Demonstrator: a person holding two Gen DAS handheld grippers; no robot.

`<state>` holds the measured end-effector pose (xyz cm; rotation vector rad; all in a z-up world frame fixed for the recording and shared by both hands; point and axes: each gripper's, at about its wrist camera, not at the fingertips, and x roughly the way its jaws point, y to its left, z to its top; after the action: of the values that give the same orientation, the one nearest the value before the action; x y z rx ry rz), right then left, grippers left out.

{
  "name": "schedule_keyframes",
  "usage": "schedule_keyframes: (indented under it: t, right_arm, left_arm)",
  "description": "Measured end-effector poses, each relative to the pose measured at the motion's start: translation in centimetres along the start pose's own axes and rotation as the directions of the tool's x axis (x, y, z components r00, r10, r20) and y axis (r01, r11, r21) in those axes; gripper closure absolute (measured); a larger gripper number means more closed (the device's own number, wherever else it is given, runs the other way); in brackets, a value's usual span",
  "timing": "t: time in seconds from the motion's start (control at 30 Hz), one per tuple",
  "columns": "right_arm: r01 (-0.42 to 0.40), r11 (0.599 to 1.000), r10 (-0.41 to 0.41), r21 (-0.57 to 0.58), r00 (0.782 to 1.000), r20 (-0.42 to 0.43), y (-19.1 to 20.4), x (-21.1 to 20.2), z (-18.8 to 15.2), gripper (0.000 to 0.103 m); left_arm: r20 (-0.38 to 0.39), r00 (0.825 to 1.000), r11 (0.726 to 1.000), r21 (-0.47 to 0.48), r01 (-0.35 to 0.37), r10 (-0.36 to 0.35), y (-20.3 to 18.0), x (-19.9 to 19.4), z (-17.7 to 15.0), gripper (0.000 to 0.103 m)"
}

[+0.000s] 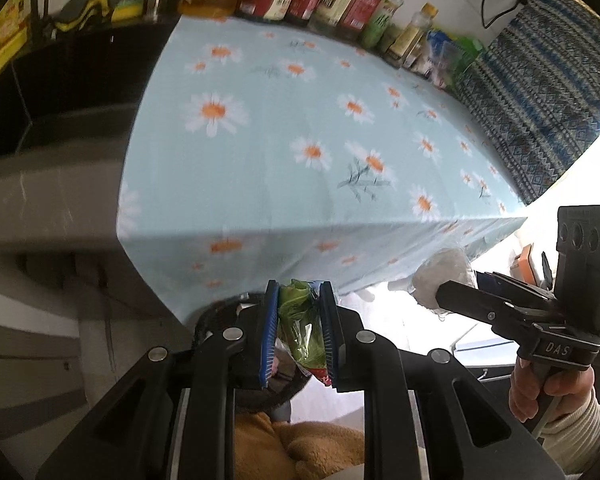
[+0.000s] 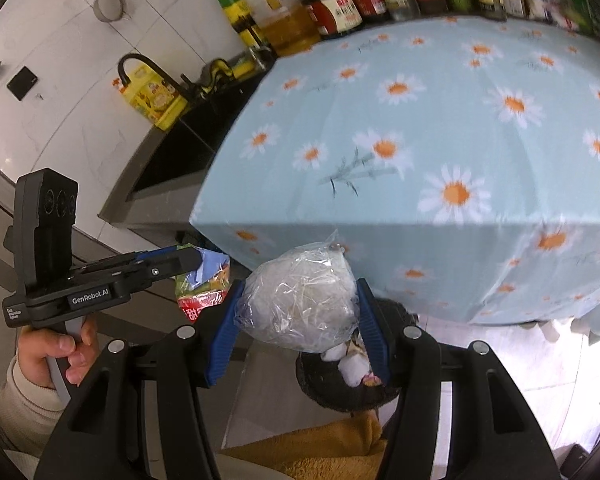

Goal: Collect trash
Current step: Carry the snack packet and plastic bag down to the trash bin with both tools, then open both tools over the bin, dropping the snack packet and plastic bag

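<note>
Green wrapper [image 1: 302, 320] gripped by left tool [image 1: 299, 332] | clear bag [image 2: 300, 304] clamped by right tool [image 2: 298, 336] | both beyond tablecloth edge [image 2: 380, 224], above bin [image 2: 340, 384]

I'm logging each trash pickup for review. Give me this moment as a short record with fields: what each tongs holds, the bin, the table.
left tongs: shut on green snack wrapper
right tongs: shut on clear plastic bag, crumpled
bin: dark, on the floor below both tongs, some trash already inside
table: daisy tablecloth, bottles along the far edge
</note>
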<state>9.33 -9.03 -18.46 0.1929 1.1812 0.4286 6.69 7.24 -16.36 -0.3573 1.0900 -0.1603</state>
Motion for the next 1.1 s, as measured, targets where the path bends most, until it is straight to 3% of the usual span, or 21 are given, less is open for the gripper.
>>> schedule_keyframes:
  t: [0.47,0.83,0.93,1.03,1.1]
  right_arm:
    - [0.009,0.998,0.003,0.068,0.984,-0.176,-2.5,5.7,-3.9,0.048]
    - [0.020,0.994,0.007,0.106,0.967,-0.255,-3.6,8.3,-6.4,0.047]
    - [0.019,0.994,0.010,0.112,0.967,-0.254,-3.6,8.5,-6.7,0.042]
    - [0.017,0.992,0.016,0.127,0.967,-0.253,-3.8,8.5,-6.8,0.033]
    - [0.015,0.992,0.018,0.128,0.967,-0.255,-3.8,8.5,-6.8,0.033]
  left_arm:
    - [-0.150,0.989,0.996,-0.086,-0.019,0.006,2.8,5.9,-4.5,0.084]
    - [-0.206,0.978,0.994,-0.110,-0.014,-0.009,3.9,9.0,-4.9,0.082]
    - [-0.219,0.975,0.990,-0.143,-0.005,-0.027,4.4,9.7,-4.7,0.076]
    - [-0.235,0.972,0.986,-0.164,-0.023,-0.016,5.1,10.4,-4.6,0.049]
    - [-0.242,0.970,0.985,-0.171,-0.025,-0.018,5.3,10.5,-4.6,0.049]
